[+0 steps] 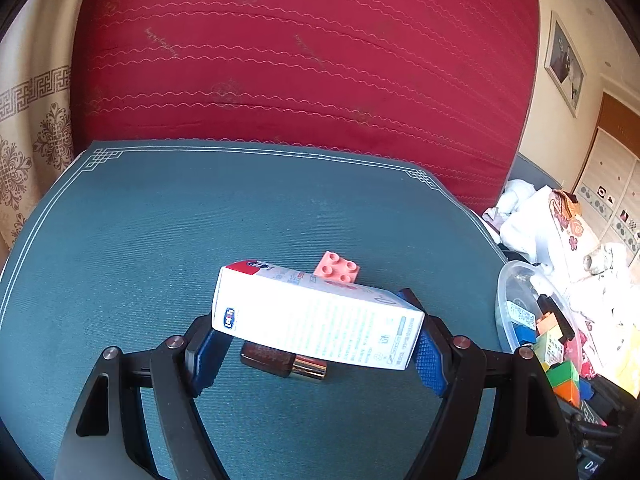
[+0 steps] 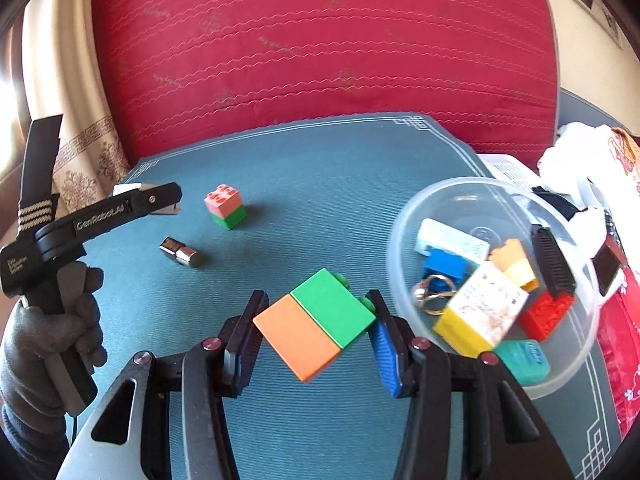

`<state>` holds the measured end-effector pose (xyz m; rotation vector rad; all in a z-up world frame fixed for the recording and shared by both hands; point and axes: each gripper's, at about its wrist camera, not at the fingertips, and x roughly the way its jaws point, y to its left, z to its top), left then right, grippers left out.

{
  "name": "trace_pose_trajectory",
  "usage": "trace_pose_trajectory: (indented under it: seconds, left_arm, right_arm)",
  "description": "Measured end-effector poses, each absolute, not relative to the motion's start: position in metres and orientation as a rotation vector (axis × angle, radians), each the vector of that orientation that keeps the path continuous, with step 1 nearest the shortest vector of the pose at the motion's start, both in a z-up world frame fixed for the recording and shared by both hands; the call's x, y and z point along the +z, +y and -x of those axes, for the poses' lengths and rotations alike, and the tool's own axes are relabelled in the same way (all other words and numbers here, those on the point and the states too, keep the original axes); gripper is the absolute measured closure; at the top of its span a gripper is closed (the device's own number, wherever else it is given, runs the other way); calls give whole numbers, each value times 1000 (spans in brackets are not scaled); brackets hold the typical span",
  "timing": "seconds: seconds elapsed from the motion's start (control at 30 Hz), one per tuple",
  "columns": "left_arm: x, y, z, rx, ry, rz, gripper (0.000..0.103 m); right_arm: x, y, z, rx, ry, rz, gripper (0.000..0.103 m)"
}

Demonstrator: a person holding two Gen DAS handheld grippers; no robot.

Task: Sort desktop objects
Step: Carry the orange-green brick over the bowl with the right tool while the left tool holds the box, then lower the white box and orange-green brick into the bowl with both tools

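My left gripper is shut on a white carton box and holds it above the teal mat. Under it lies a brown and gold lipstick; a pink brick sits just beyond. My right gripper is shut on an orange and green brick block, held tilted above the mat beside a clear plastic bowl. In the right wrist view the left gripper with the box is at the left, the lipstick and a pink-on-green brick lie on the mat.
The bowl holds several items: a yellow-edged box, blue brick, red brick, black comb, teal floss case, gold ring. A red cushion stands behind the mat. Cloth clutter lies at the right.
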<state>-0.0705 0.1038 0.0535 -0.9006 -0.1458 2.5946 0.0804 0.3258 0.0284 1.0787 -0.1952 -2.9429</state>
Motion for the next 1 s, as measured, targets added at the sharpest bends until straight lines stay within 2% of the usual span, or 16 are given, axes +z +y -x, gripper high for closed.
trace_pose_trajectory:
  seconds: [0.53, 1.0]
  left_arm:
    - [70, 160, 36, 2479, -47, 876, 22]
    - [84, 248, 27, 2377, 76, 837, 22]
  right_arm:
    - [36, 424, -116, -3147, -355, -1046, 49]
    - [23, 472, -127, -3183, -422, -1067, 49]
